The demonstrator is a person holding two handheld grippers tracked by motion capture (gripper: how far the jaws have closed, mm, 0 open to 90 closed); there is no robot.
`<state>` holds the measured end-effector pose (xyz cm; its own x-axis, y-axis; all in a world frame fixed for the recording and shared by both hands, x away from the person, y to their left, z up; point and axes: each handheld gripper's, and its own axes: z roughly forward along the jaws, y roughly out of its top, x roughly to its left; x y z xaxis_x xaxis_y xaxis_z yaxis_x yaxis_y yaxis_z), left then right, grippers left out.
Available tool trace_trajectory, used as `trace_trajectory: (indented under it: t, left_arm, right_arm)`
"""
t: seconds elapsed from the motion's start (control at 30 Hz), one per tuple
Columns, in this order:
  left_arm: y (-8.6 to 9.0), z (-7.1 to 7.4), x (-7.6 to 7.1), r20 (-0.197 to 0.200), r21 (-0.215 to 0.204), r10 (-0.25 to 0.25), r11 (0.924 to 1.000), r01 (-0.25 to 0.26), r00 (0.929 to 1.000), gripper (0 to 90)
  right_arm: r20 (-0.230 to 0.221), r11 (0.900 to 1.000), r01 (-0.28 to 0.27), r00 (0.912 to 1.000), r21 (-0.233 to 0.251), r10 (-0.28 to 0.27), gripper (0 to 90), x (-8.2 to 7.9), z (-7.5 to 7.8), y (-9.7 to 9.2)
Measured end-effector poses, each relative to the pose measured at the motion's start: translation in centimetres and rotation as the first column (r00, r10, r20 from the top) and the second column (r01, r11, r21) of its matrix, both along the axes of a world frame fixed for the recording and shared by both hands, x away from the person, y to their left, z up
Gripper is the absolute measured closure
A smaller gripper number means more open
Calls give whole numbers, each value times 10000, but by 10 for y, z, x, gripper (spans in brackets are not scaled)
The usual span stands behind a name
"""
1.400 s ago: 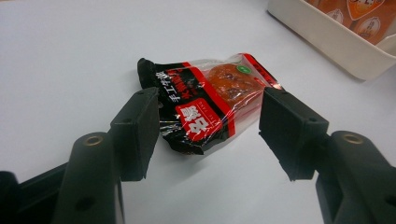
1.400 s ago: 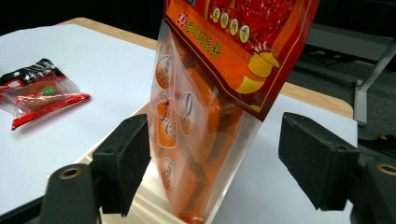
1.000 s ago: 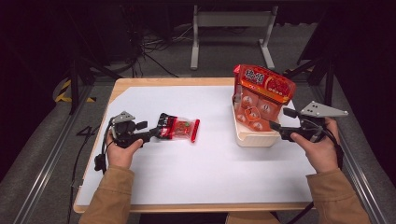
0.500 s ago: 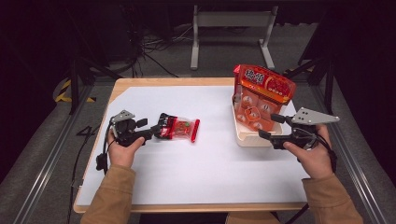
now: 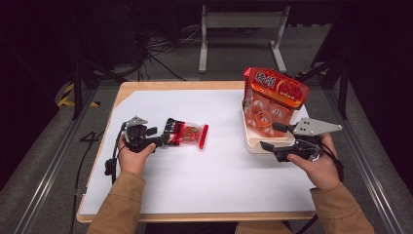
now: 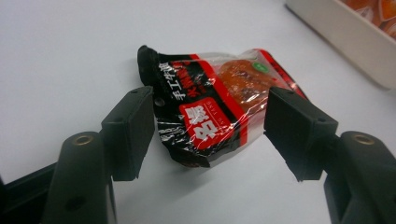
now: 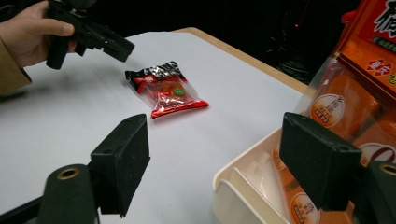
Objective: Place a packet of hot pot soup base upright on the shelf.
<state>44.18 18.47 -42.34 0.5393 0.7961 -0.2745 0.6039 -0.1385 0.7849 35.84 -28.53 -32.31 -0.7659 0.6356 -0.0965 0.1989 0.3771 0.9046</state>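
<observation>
So the left gripper point(image 5: 158, 138) is sitting near the left edge of the white-covered bench point(image 5: 219, 185), jaws straddling the black end of a small red-and-black crinkly plastic snack packet point(image 6: 215, 107). In the left gripper view both pads are standing apart from the wrapper, with a sliver of white showing on each side, so nothing is clamped. The jaws have just been opening and then easing shut a touch, with the packet between them the whole time.

The packet is lying flat on the bench, left of centre, well apart from the cream plastic tray point(image 5: 253, 144) holding the big orange snack bag point(image 5: 272, 97) over by the right edge. The right gripper point(image 5: 272, 138) is hovering just beside that tray's near end, jaws wide apart and empty.

My guess on handling: this thing is going to be super light and floppy, the film slippery and crumply, with a soft lump in the clear middle that could squash. I'd be pinching the flat sealed black end, or squeezing gently across the sides, rather than crushing the filling.
</observation>
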Motion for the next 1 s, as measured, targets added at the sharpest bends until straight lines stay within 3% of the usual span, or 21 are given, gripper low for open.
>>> trace_trajectory:
  t: [0.1, 0.23, 0.47, 0.77, 1.0]
  left_arm:
    - [-1, -6, 1, -232, 282, 210, 9994, -204, 9995, 414]
    - [0, -10, 2, -634, 291, 421, 9988, -404, 9971, 479]
    - [-1, -16, 3, -1324, 351, 350, 9989, -306, 9906, 477]
    - [-3, -24, 8, -1720, 129, -52, 9999, 76, 9851, 436]
    - [-6, -26, 8, -1635, 502, 126, 9987, -44, 9865, 494]
  right_arm:
    - [20, 10000, -80, 10000, -54, 80, 246, 0, -1, 2]
    - [31, 10000, -45, 10000, -47, 45, 246, 0, -1, 1]
    - [39, 9999, -86, 10000, -104, 87, 246, 0, -1, 1]
    - [71, 9998, -120, 9999, -144, 121, 246, 0, -1, 2]
    - [101, 9998, -135, 9999, -146, 136, 246, 1, -1, 2]
